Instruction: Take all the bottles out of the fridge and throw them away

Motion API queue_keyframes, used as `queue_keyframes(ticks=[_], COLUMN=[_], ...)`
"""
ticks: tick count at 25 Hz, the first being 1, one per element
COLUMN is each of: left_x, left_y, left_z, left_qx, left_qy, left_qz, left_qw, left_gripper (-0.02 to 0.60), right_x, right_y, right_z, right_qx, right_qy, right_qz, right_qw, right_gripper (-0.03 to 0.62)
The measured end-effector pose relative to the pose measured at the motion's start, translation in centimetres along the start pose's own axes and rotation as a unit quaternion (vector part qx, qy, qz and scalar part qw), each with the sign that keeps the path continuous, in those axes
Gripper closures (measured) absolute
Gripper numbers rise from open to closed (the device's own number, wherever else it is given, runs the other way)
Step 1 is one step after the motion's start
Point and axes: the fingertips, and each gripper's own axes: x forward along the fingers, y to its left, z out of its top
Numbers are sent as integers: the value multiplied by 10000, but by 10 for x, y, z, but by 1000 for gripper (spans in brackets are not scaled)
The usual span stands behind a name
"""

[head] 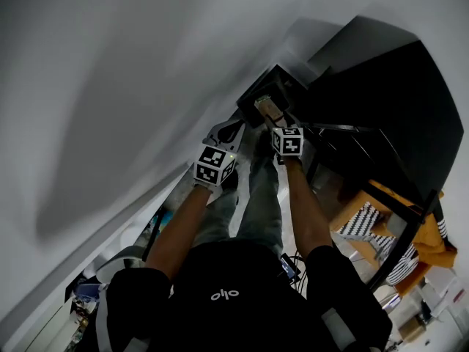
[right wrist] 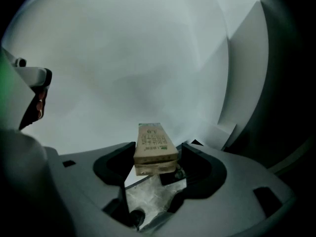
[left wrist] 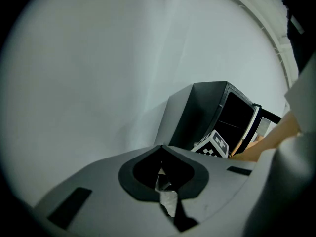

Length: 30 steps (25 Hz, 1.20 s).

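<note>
Closest to us in the head view we've got the person's dark top, then both bare forearms (head: 297, 211) reaching out over jeans (head: 260, 196). Off to the right there's some orange stuff (head: 399, 204) with striped black-and-white things lying on it, pretty cluttered.

The left hand-held gripper (left wrist: 162, 149) is clenched, jaws pressed together with nothing between them. Just a bit of crinkly silver lining shows behind them.

The right hand-held gripper (right wrist: 155, 162) is grasping a tan carton (right wrist: 154, 147). The jaws stand wide apart on its two sides, and the carton pokes out forward past the tips, top face up with some print on it that we can't read.

Beyond that sits a black bin (left wrist: 197, 117), box-shaped with a white-edged flap hanging open at its right side. In the head view the carton overlaps the bin's dark mouth, but we can't tell if it's actually over it or just short of it.

Behind everything is a plain white wall (left wrist: 98, 58).
</note>
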Motion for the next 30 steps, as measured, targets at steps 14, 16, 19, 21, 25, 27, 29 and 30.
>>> queue_keyframes(ticks=[14,16,19,21,25,27,29,30], left_x=[-33,-49,-81,-99,-131,-148,-162,-167], left_y=[-23,-35,-52,-63,-86,-97,-111,-119], left_z=[14,18,22,22,23,28,35,40], left_qx=[-41,1,90,234,545,575,667,722], left_qy=[-172,-254,-390,-446,-499,-604,-722,-783], left_qz=[-26,-105,-232,-358,-659,-811,-1017,-1123], left_qw=[9998,9996,9989,9981,9951,9932,9900,9880], left_gripper=[575,575,575,575,575,575,575,575], right_x=[-72,-104,-156,-188,-246,-270,-292,-302], right_y=[10,20,41,57,88,105,120,125], right_z=[-37,-34,-25,-19,-4,2,7,10], right_qx=[254,299,390,435,411,370,355,363], right_qy=[164,-93,-574,-912,-1547,-1770,-1972,-2072], right_qz=[34,-62,-224,-303,-526,-600,-675,-719], right_qw=[9995,9995,9973,9944,9857,9817,9774,9750], right_gripper=[284,322,403,452,568,585,585,585])
